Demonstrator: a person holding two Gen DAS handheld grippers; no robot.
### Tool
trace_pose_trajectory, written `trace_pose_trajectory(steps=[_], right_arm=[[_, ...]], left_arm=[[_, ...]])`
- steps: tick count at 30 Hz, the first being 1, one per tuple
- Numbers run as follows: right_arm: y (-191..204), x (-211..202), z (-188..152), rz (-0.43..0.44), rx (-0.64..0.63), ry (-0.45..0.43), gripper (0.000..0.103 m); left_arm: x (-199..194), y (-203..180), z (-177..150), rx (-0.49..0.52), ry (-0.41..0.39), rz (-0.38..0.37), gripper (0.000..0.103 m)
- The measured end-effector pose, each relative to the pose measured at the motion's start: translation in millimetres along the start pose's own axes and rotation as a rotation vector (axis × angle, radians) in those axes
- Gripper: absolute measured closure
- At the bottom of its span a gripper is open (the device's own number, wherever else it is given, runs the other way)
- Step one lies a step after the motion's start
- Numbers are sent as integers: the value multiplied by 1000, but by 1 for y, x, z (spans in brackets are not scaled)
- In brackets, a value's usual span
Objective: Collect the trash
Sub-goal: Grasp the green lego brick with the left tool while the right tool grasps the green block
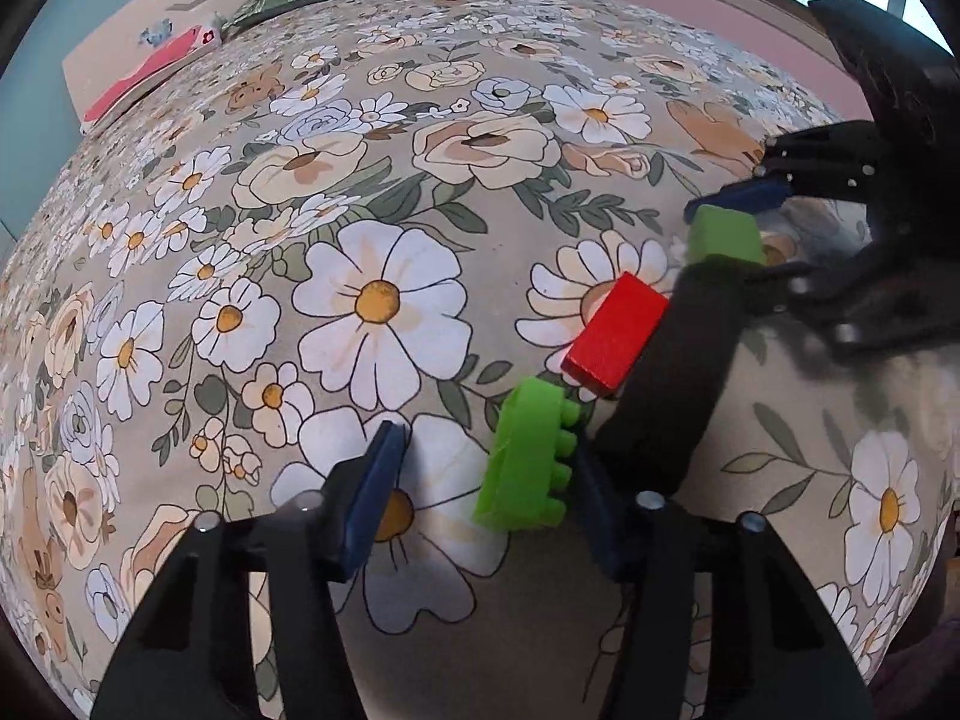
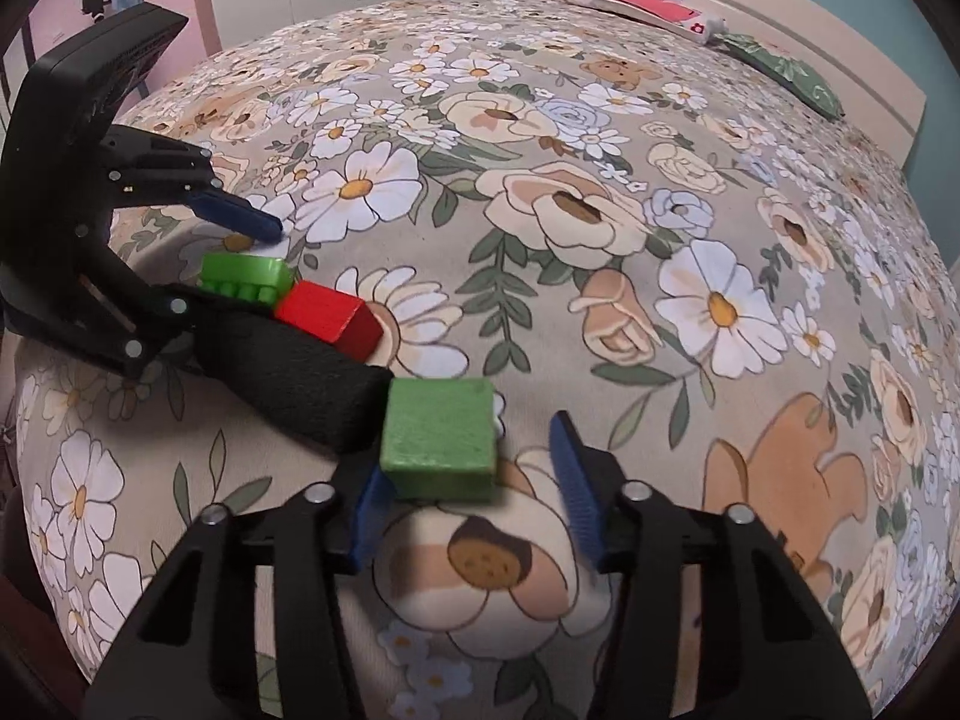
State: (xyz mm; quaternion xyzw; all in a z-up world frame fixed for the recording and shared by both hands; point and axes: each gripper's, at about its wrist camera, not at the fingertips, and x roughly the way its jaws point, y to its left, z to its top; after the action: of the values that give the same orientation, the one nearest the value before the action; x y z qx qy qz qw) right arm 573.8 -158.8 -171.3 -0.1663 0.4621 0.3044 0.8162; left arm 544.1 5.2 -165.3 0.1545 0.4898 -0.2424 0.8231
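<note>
On the floral bedspread (image 1: 384,192), both claws are spread, gripping nothing. The left gripper (image 1: 486,468) straddles the studded green brick (image 1: 528,462), hugging its right finger. The right gripper (image 2: 474,480) frames the green cube (image 2: 441,438); the red block (image 2: 327,315) lies at ten o'clock. Each should center before closing.

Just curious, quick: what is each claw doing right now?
Left gripper: open, green studded brick between its fingers.
Right gripper: open, green block between its fingers.
</note>
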Motion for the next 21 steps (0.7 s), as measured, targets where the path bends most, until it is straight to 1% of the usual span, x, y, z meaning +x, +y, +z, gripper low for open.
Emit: trace_pose_trajectory(steps=[1,2,4,9,11,15,21], right_arm=[[-1,0,0,15,9,-2,68],[-3,0,0,34,24,-6,72],[-8,-3,-1,51,58,-18,72],[-16,-11,-10,25,84,-25,72],[-21,-14,-13,19,99,-25,72],[-28,-20,-18,12,128,-29,72],[-27,-31,-21,-5,153,-40,72]], left_arm=[[0,0,1,-3,-2,-6,52],[0,0,1,-6,-4,-12,57],[0,-1,2,-18,-11,-21,63],[0,0,1,-40,-16,-30,69],[-1,4,0,-66,-19,-35,80],[-4,11,-2,-115,-19,-58,80],[-15,12,-6,-157,-21,-7,80]])
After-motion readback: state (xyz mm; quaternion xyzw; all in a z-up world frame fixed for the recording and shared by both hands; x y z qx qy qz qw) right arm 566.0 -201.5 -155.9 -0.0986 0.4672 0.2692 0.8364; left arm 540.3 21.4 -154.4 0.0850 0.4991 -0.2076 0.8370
